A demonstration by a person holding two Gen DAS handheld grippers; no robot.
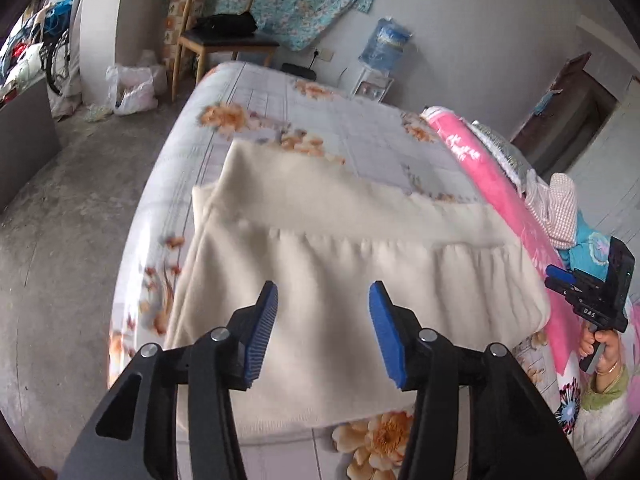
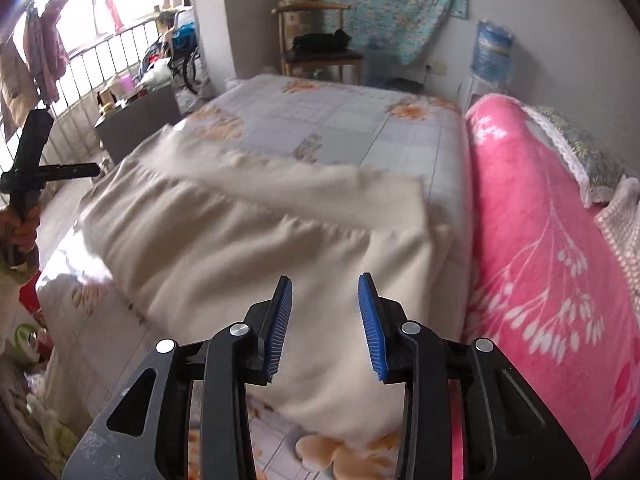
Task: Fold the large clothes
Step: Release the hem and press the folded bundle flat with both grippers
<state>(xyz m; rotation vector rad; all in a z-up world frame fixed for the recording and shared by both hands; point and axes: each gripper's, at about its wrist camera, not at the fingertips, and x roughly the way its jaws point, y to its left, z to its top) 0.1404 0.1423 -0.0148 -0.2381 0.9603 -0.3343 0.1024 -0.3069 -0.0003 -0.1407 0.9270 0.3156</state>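
Observation:
A large cream garment (image 1: 320,280) lies folded over on the floral bed sheet (image 1: 304,112), with a gathered seam across its middle. It also shows in the right wrist view (image 2: 224,248). My left gripper (image 1: 323,300) is open and empty, hovering just above the garment's near part. My right gripper (image 2: 325,292) is open and empty above the garment's near right part. In the left wrist view the right gripper (image 1: 592,300) shows at the far right, beside the garment's right edge. In the right wrist view the left gripper (image 2: 36,168) shows at the far left, held above the bed's left side.
A pink blanket (image 2: 540,240) lies rolled along the bed's right side, with pillows (image 2: 592,160) beyond it. A wooden chair (image 1: 224,40) and a water bottle (image 1: 384,44) stand by the far wall. A grey cabinet (image 2: 140,116) stands left of the bed. Concrete floor (image 1: 72,208) lies left.

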